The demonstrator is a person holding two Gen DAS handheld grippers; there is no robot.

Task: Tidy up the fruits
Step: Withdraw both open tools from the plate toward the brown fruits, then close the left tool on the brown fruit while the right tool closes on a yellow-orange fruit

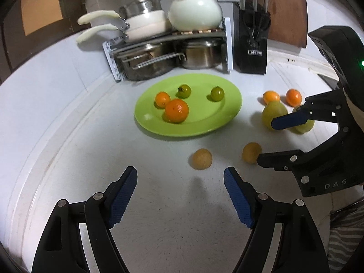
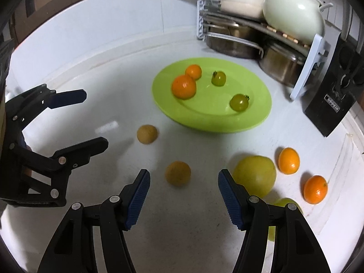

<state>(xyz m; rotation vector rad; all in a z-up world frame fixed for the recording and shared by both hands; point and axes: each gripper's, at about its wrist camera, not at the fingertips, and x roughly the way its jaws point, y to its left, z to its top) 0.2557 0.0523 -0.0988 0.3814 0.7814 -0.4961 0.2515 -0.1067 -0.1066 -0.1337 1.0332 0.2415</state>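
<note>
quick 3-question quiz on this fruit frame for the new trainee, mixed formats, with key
1. True or false: the green plate holds four fruits.
2. Which fruit lies nearest in front of the right tongs? A) big orange B) brown fruit C) green tomato
3. Fill in: both the left tongs and right tongs are ____ (open/shut).

Key
1. True: two oranges, two green tomatoes.
2. B, on the counter, off the plate.
3. Open, holding nothing.

My left gripper (image 1: pixel 180 195) hangs spread wide and empty over the white counter (image 1: pixel 68 113); beyond it a green plate (image 1: pixel 204 122) carries four fruits, my right gripper (image 1: pixel 268 141) gaping at right.
</note>
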